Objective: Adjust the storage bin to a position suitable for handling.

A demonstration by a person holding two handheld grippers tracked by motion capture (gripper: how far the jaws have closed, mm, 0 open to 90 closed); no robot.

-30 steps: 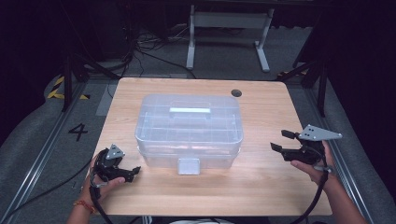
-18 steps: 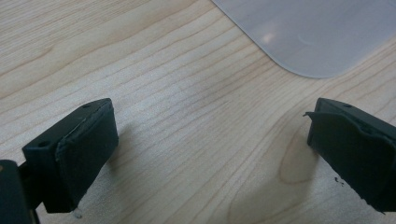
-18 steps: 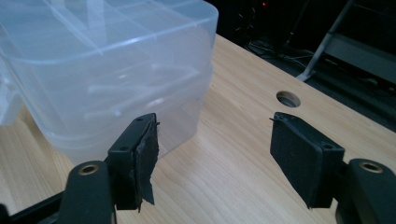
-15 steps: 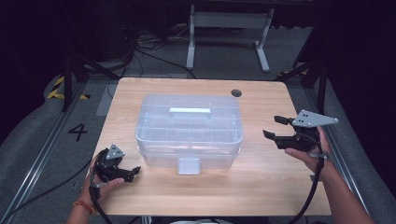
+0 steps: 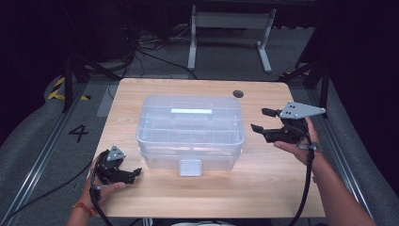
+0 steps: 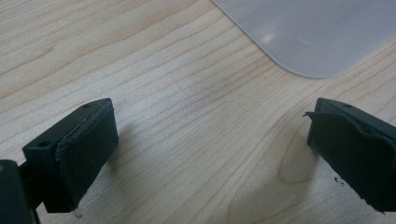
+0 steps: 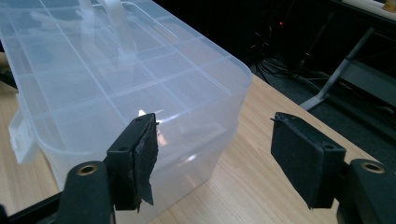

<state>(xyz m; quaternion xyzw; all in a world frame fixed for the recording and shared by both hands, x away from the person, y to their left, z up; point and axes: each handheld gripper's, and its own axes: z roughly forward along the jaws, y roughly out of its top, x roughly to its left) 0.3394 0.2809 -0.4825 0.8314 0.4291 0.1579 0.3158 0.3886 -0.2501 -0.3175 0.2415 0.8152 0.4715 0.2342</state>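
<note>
Clear plastic box (image 5: 190, 129) sits mid-table, lid latched, just beyond my right gripper (image 5: 261, 120), whose jaws stand wide and empty beside its right end. My left gripper (image 5: 133, 173) rests low on the wooden table (image 5: 263, 188), jaws wide too, near the box's front left corner.

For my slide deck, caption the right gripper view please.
Open right gripper raised beside the corner of a clear plastic storage box on a wooden table.
</note>
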